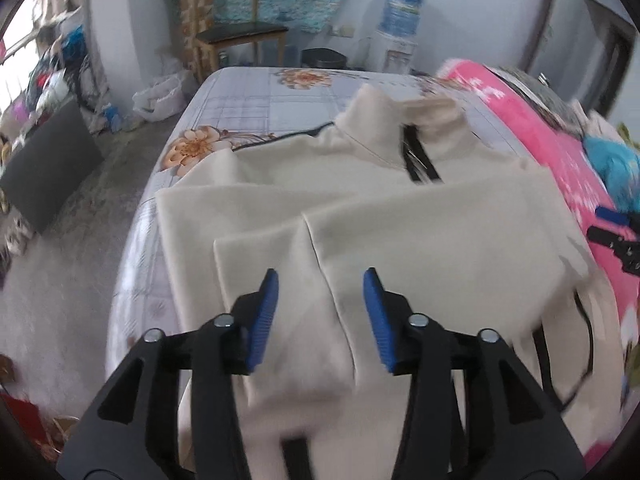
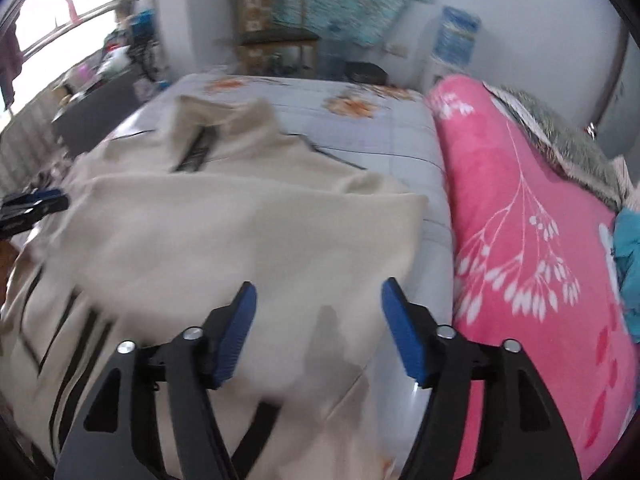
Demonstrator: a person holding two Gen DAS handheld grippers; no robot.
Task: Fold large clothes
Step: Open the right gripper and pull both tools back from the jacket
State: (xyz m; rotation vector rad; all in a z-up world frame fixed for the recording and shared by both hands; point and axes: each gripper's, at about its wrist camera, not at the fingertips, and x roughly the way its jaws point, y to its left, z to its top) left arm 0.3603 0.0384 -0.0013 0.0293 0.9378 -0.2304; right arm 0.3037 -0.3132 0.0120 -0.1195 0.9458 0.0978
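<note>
- The left gripper (image 1: 320, 312) is hovering with jaws spread, pinching nothing.
- The right gripper (image 2: 318, 330) is likewise gaping empty.
- The cream zip-neck fleece top (image 1: 360, 216) is lying just ahead of both, folded over on the floral bed sheet (image 1: 256, 96).
- Next likely calls for regripping an edge for another fold.

Soft, even daylight fills both views, coming from the window (image 2: 60, 16) at the upper left, which is blown out to plain white. The right wrist view is smeared by motion blur, worst over the cream garment (image 2: 224, 240) and the far wall, while the left wrist view is sharper at its middle and blurs toward its right edge. Both fisheye pictures bow straight lines near the rim and darken to black at the corners; shadows are faint.
</note>
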